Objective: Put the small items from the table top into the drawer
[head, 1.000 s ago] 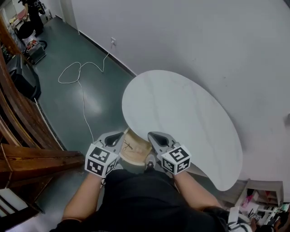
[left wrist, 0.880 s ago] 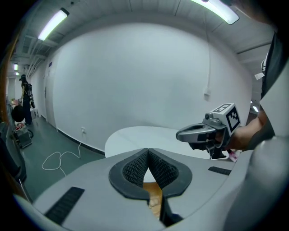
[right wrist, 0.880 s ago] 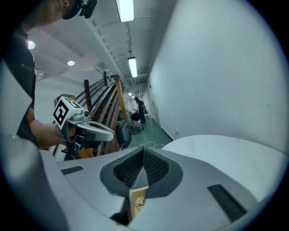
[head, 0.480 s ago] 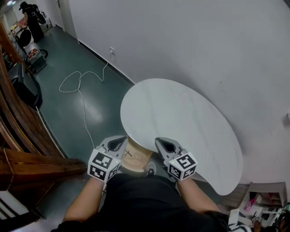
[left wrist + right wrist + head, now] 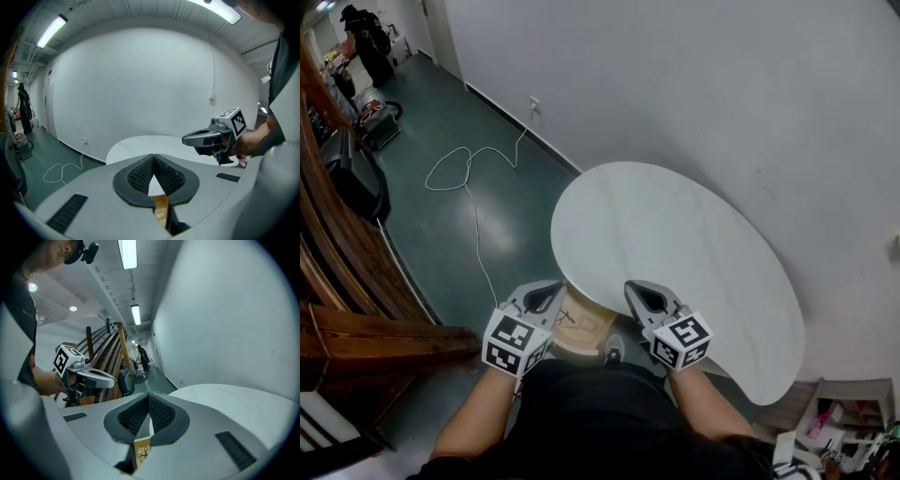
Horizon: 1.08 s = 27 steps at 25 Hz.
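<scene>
The white rounded table (image 5: pixel 675 244) shows a bare top; I see no small items on it. Under its near edge, between my two grippers, sits a tan wooden piece (image 5: pixel 581 323) with a small black mark, which looks like the drawer. My left gripper (image 5: pixel 546 292) hangs at its left, shut and holding nothing. My right gripper (image 5: pixel 636 289) is at the near table edge, also shut and holding nothing. In the left gripper view the pads (image 5: pixel 140 176) meet at their tips and the right gripper (image 5: pixel 187 139) shows beyond. The right gripper view shows the same closed pads (image 5: pixel 159 414).
A white cable (image 5: pixel 473 169) lies looped on the green floor left of the table. Wooden stair rails (image 5: pixel 337 262) run along the left. A white wall stands behind the table, and a low shelf with oddments (image 5: pixel 844 412) is at the bottom right.
Both grippers have drawn a little back toward my body, the right one shifting slightly rightward. The head view has tilted, so the table sits lower in the picture.
</scene>
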Tool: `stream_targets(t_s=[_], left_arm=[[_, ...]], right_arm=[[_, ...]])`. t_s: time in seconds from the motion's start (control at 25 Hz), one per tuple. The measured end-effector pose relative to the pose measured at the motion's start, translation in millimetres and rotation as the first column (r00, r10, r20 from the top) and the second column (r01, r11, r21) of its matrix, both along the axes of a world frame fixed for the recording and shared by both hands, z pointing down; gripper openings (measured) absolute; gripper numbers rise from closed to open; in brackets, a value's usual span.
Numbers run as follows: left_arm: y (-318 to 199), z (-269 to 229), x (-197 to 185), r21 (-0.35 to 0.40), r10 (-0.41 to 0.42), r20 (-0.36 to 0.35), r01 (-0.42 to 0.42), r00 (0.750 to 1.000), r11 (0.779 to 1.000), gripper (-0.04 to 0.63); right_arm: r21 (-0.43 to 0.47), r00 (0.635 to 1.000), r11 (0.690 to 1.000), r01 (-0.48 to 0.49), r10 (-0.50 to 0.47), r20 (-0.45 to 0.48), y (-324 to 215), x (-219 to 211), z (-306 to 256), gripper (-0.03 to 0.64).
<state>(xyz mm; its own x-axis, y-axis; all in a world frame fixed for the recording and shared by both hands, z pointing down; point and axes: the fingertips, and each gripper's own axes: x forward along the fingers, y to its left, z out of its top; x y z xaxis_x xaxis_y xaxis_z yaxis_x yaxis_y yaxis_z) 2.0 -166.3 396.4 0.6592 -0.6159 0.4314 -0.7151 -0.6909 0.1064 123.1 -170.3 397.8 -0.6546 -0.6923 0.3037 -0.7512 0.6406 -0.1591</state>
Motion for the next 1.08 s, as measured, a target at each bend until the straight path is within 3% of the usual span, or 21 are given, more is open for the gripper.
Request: stream_targets(t_s=[1.08], left_arm=[[-0.6,-4.8,-0.2,0.012,-0.012,0.009,0.011,1.000,1.000,0.015]], right_arm=[[-0.006,1.000,1.000,0.006,-0.007,-0.021,0.4,-0.3,5.2,0.008]])
